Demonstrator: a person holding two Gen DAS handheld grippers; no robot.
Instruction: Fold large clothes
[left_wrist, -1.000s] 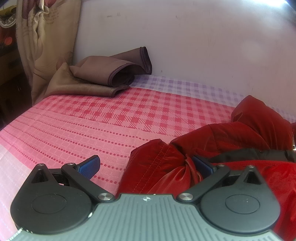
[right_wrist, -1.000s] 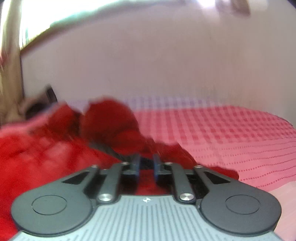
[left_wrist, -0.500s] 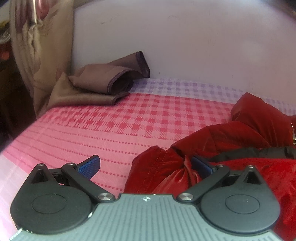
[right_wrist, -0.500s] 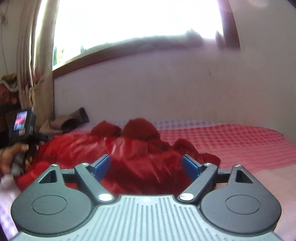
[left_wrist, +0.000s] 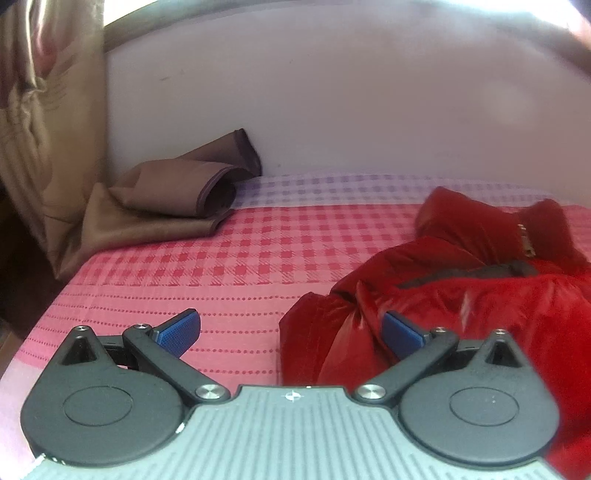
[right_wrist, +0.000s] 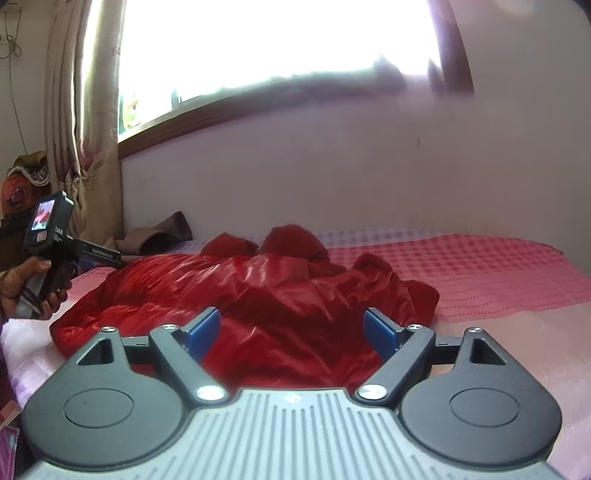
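A shiny red padded jacket (right_wrist: 258, 295) lies crumpled on the pink checked bed (right_wrist: 480, 273). In the left wrist view the jacket (left_wrist: 480, 295) fills the right side, with a dark trim band and a zip pull showing. My left gripper (left_wrist: 290, 328) is open and empty, its jaws wide, just above the jacket's left edge. My right gripper (right_wrist: 291, 332) is open and empty, raised above the jacket's near side. The left gripper also shows in the right wrist view (right_wrist: 99, 254), held in a hand at the jacket's left end.
A folded brown cloth (left_wrist: 177, 192) lies at the bed's far left corner against the white wall (left_wrist: 332, 110). A beige curtain (left_wrist: 44, 129) hangs at the left. A bright window (right_wrist: 277, 44) sits above the wall. The bed's left edge (left_wrist: 48, 295) drops off close by.
My right gripper opened, let go of the jacket and pulled back and up. My left gripper stayed open and drew back slightly from the jacket's edge.
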